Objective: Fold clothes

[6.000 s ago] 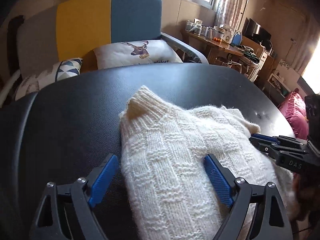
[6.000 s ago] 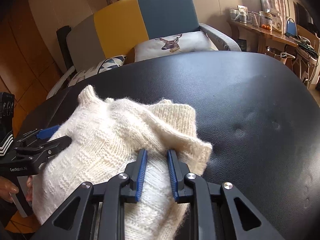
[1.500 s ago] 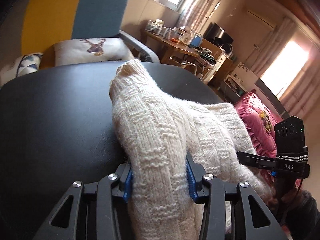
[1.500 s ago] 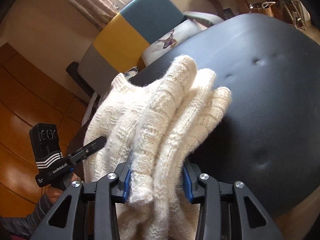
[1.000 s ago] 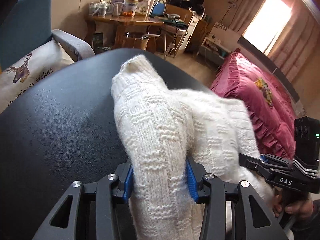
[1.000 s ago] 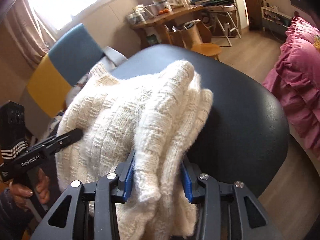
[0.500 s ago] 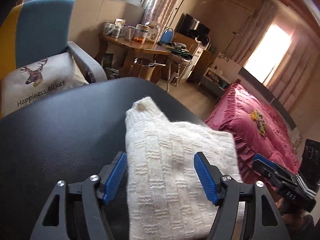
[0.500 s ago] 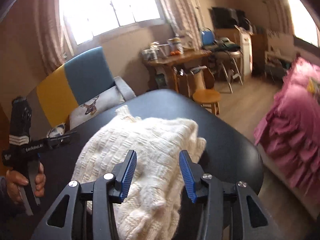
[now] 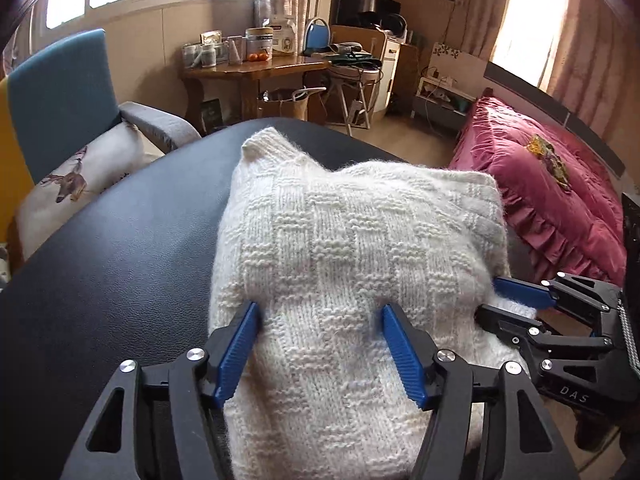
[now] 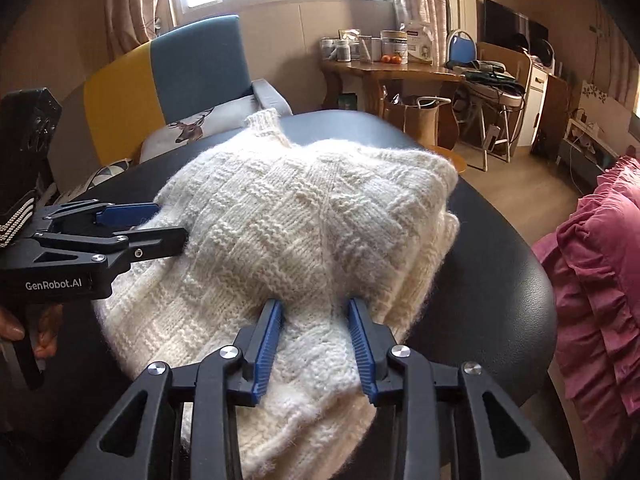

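Observation:
A white knit sweater (image 9: 352,248) lies folded in a thick stack on the black padded table (image 9: 120,240). My left gripper (image 9: 320,312) rests over its near left part. Its jaws are opening, with the knit between them and the pads spread wide. In the right wrist view the sweater (image 10: 304,216) fills the middle. My right gripper (image 10: 314,312) is at its near edge, its jaws closing on a puckered ridge of knit that touches both pads. Each gripper shows in the other's view: the right gripper (image 9: 496,300) and the left gripper (image 10: 168,222).
An armchair (image 10: 192,64) with a blue and yellow back and a deer cushion (image 10: 192,124) stands behind the table (image 10: 500,280). A wooden desk (image 9: 256,72) with jars is further back. A pink bed (image 9: 560,200) lies to the right. A person's hand (image 10: 24,328) holds the left gripper.
The sweater, held up in both grippers a second ago, now lies flat on the table. The left jaws have spread wide. The right jaws let go, then narrowed onto a ridge of knit.

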The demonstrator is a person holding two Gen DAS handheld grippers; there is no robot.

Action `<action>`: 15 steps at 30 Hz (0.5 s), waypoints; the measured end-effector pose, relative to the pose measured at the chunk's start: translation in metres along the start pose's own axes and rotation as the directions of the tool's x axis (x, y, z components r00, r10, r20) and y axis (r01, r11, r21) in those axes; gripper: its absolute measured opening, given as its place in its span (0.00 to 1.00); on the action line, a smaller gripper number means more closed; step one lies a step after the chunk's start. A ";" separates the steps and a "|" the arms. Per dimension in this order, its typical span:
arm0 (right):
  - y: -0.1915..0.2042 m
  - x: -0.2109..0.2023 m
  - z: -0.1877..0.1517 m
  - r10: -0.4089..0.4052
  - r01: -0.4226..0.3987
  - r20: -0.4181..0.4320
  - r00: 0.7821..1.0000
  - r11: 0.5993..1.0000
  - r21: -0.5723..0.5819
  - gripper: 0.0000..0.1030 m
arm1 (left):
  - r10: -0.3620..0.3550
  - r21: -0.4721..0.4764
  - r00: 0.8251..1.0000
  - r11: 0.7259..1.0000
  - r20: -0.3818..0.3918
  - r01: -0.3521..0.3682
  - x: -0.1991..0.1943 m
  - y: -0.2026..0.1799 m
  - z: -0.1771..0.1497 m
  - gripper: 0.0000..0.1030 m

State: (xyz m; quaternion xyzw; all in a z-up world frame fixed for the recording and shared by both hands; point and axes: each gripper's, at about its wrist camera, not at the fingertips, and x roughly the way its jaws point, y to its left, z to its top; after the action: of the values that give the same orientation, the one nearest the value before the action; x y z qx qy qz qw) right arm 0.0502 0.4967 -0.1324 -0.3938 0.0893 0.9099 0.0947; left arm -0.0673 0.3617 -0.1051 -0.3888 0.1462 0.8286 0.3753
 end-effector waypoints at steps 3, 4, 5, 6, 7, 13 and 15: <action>0.011 -0.021 0.011 -0.041 0.039 0.024 0.999 0.997 0.067 0.35 | 0.144 -0.006 0.989 0.990 0.021 -0.144 -0.019 -0.004 0.001 0.91; 0.014 -0.032 0.014 -0.051 0.047 0.044 0.998 0.994 0.098 0.35 | 0.171 -0.007 0.984 0.985 0.052 -0.171 -0.030 -0.005 0.002 0.91; 0.018 -0.043 0.017 -0.056 0.047 0.072 0.996 0.991 0.124 0.35 | 0.198 -0.007 0.977 0.980 0.080 -0.198 -0.042 -0.006 0.003 0.96; 0.024 -0.054 0.019 -0.058 0.043 0.102 0.993 0.988 0.146 0.35 | 0.222 -0.005 0.969 0.975 0.103 -0.223 -0.054 -0.009 0.003 1.00; 0.030 -0.064 0.020 -0.051 0.030 0.130 0.990 0.987 0.160 0.35 | 0.234 -0.006 0.964 0.972 0.130 -0.235 -0.067 -0.011 0.003 1.00; 0.065 -0.085 0.024 -0.021 0.000 0.171 0.985 0.993 0.122 0.35 | 0.301 0.000 0.936 0.952 0.180 -0.306 -0.128 -0.022 0.004 1.00; 0.072 -0.088 0.021 -0.008 -0.013 0.166 0.986 0.992 0.122 0.35 | 0.327 0.013 0.925 0.942 0.195 -0.336 -0.142 -0.028 0.003 1.00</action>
State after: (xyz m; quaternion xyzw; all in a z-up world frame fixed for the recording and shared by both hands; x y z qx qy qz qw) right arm 0.0769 0.4236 -0.0473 -0.3098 0.1373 0.9325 0.1246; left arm 0.0107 0.3095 0.0056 -0.2689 0.1925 0.9097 0.2512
